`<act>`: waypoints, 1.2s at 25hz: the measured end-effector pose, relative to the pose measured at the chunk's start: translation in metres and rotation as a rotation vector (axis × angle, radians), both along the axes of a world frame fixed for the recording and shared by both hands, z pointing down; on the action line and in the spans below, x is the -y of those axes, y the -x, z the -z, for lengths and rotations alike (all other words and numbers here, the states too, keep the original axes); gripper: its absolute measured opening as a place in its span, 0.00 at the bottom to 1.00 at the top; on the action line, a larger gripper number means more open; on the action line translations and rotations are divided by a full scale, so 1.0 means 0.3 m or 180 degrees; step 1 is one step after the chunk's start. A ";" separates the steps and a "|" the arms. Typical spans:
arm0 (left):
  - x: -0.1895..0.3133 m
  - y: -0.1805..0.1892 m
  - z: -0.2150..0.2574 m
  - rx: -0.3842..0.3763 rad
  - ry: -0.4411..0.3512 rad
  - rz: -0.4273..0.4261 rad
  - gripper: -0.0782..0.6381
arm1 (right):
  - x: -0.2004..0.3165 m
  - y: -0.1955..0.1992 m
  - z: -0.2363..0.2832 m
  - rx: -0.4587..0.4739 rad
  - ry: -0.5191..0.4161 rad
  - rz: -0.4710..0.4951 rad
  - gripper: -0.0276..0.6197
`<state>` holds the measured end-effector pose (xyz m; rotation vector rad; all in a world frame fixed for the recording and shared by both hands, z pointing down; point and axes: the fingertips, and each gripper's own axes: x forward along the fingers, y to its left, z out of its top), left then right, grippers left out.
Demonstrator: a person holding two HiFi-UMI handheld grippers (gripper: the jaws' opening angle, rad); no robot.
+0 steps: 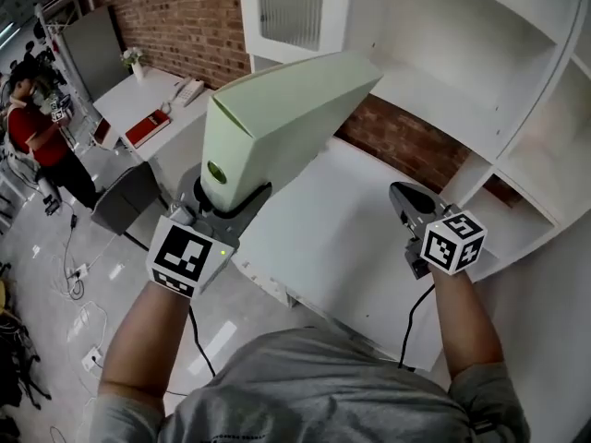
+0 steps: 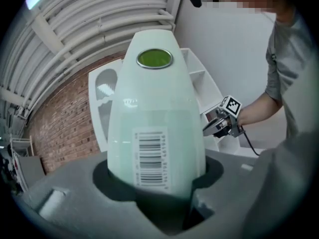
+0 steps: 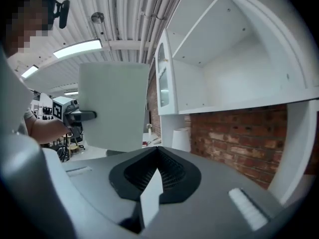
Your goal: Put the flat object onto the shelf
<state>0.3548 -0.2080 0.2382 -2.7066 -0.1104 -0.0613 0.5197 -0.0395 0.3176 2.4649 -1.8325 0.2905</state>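
Binder (image 1: 277, 123), pale green and flat, is up in the air at the left. Its spine end is clamped in the left tool (image 1: 229, 209), and it tilts toward the shelf (image 1: 480, 81). A white worktop (image 1: 342, 238) lies below. The right tool (image 1: 406, 201) hovers over it, jaws together, holding nothing. The white shelf stands at the right.

Grey T-shirt (image 1: 323, 395), grey left tongs (image 1: 233, 205) and right tongs (image 1: 399, 194), black-and-white marker cubes (image 1: 185, 257), black cables (image 1: 411, 326).
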 end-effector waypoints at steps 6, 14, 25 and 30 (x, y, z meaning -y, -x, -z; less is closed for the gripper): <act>-0.228 -0.224 0.078 -0.0133 -0.0644 -0.0426 0.49 | -0.253 -0.102 -0.039 -0.0015 -0.0061 -0.0406 0.06; -0.440 -0.430 0.166 -0.0281 -0.1336 -0.0685 0.49 | -0.488 -0.194 -0.075 0.0002 -0.0135 -0.0743 0.06; -0.522 -0.581 0.232 -0.0234 -0.2294 -0.0704 0.49 | -0.592 -0.242 -0.087 0.0040 -0.0183 -0.0885 0.06; -0.519 -0.609 0.253 -0.0260 -0.2570 -0.0601 0.49 | -0.591 -0.244 -0.089 0.0038 -0.0198 -0.0871 0.06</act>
